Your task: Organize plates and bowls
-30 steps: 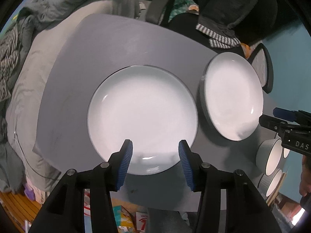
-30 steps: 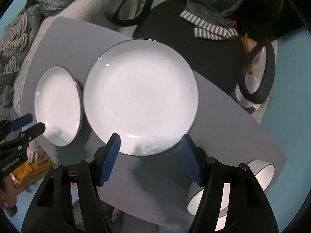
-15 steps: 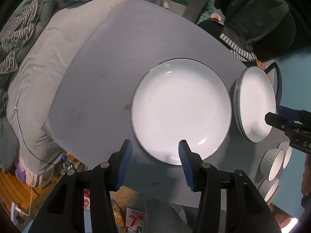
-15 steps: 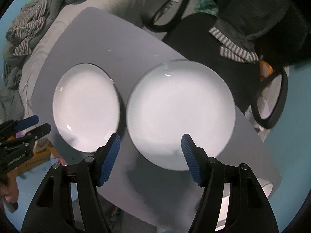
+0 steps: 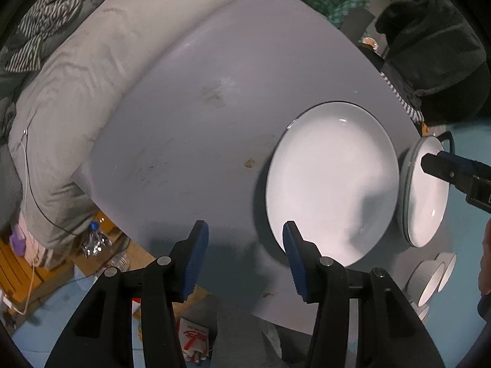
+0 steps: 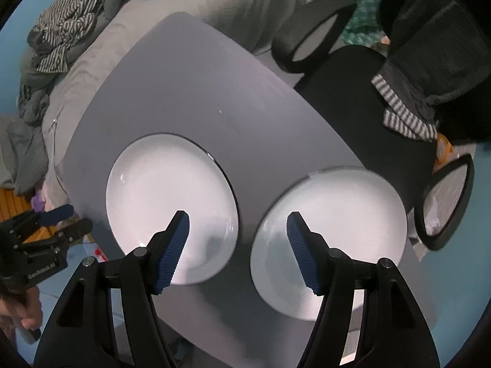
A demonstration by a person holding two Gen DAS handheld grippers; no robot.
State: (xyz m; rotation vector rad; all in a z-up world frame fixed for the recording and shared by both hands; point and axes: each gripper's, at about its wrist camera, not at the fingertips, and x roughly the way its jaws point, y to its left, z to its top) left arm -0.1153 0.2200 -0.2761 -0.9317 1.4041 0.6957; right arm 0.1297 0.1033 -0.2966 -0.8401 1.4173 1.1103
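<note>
Two white plates with dark rims lie side by side on a grey table [image 5: 214, 107]. In the left wrist view the nearer plate [image 5: 331, 181] is right of centre and a second plate [image 5: 426, 196], apparently stacked on another, is at the far right. Small white bowls [image 5: 429, 279] sit at the lower right. My left gripper [image 5: 244, 259] is open and empty, above the table left of the plate. In the right wrist view, my right gripper [image 6: 237, 247] is open and empty above the gap between the left plate [image 6: 172, 202] and the right plate [image 6: 331, 239].
A bed with grey bedding [image 5: 76, 86] and striped clothes [image 6: 58, 36] borders the table's far left. A black office chair [image 6: 353, 101] with dark clothes [image 6: 435, 46] stands beyond it. Bottles and boxes [image 5: 98, 242] lie on the floor below.
Both grippers have swung left: the plates have slid rightward in both views. More bare table now lies before the left gripper. Both jaws stay open.
</note>
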